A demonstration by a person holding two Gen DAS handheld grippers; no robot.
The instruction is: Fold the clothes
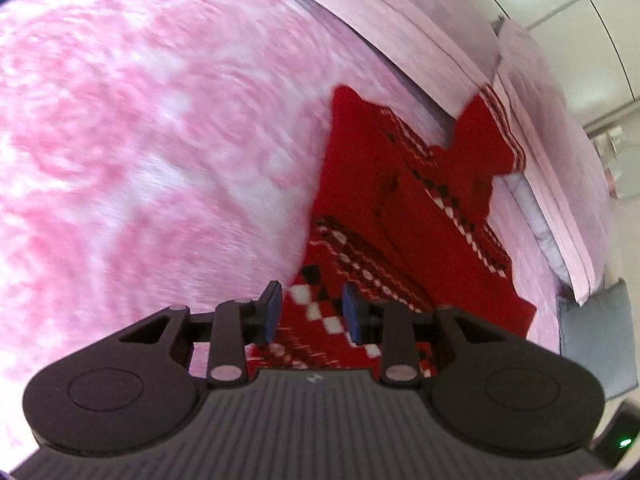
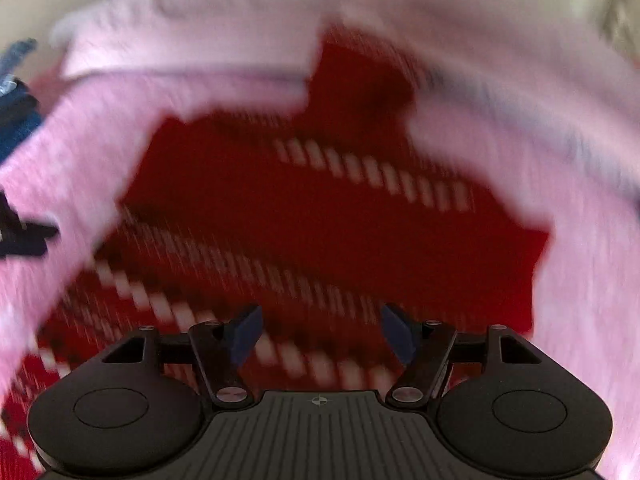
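Lying spread across a pink-and-white mottled fleece blanket (image 1: 140, 140), a red knitted sweater (image 1: 400, 208) with bands of white and black diamond patterning fills the middle of both wrist views. The left gripper (image 1: 312, 312) hangs low over the patterned hem end of the garment, its blue-padded fingers (image 1: 271, 312) parted with a strip of diamond knit showing between them and nothing pinched. The right gripper (image 2: 320, 334) hovers above the sweater (image 2: 320, 208) as well, fingers (image 2: 246, 334) spread wider apart and holding nothing (this view is heavily smeared by motion, so finer detail of the knit is lost). Beyond the sweater, in the left view, pale lilac bedding (image 1: 400, 32) lies in folded layers along the blanket's far edge, one red sleeve reaching up against it. A grey cushion (image 1: 596, 340) sits at the right margin, and a patch of blue fabric (image 2: 16, 120) shows at the left edge of the right view.
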